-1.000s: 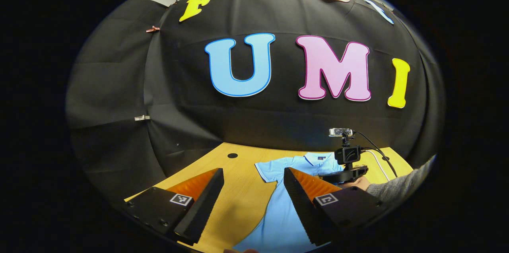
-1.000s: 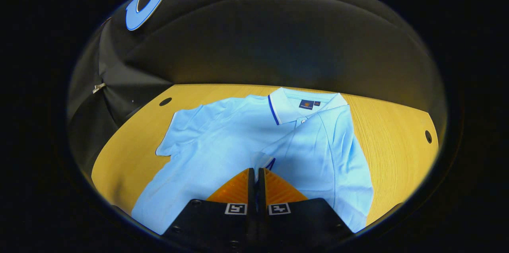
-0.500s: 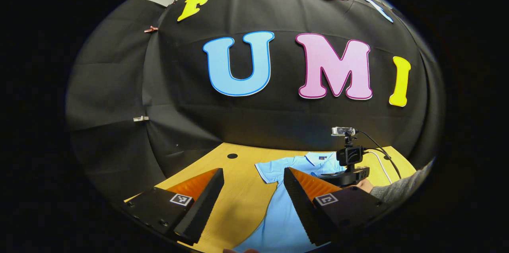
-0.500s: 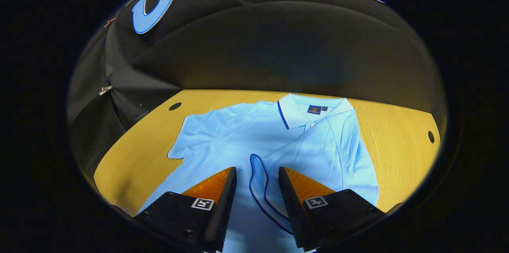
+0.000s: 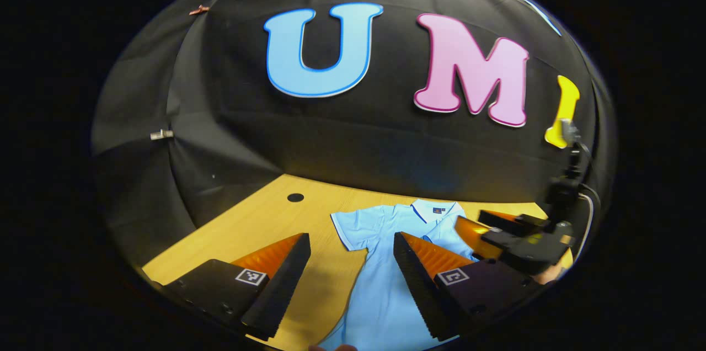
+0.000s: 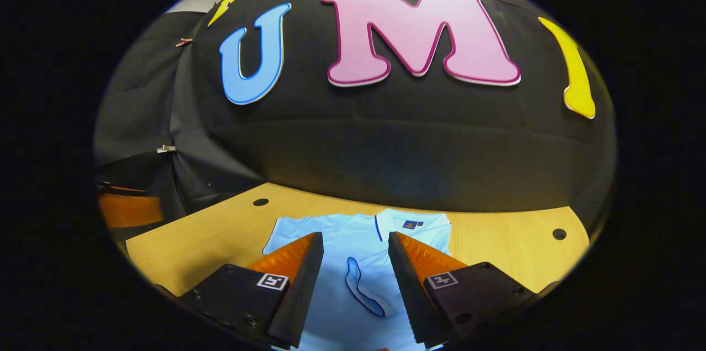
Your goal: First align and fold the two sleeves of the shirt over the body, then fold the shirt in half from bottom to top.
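Both tools spread, gripping nothing: right tool (image 6: pixel 353 279) above shirt (image 6: pixel 342 307), left tool (image 5: pixel 350 279) over its left edge. Shirt flat on bench (image 6: pixel 496 246), collar (image 6: pixel 411 221) away from me. Right sleeve (image 6: pixel 361 290) lies folded over body; left sleeve (image 5: pixel 353 227) out flat. Judgement: sleeve step, half done. Next: left tool pinches left sleeve hem, carries it across. Collar label (image 6: pixel 409 224) too small to read.

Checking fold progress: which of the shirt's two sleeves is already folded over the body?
The sleeve lying on the chest between the right claw's fingers, cuff edge showing. The other sleeve lies spread flat on the table.
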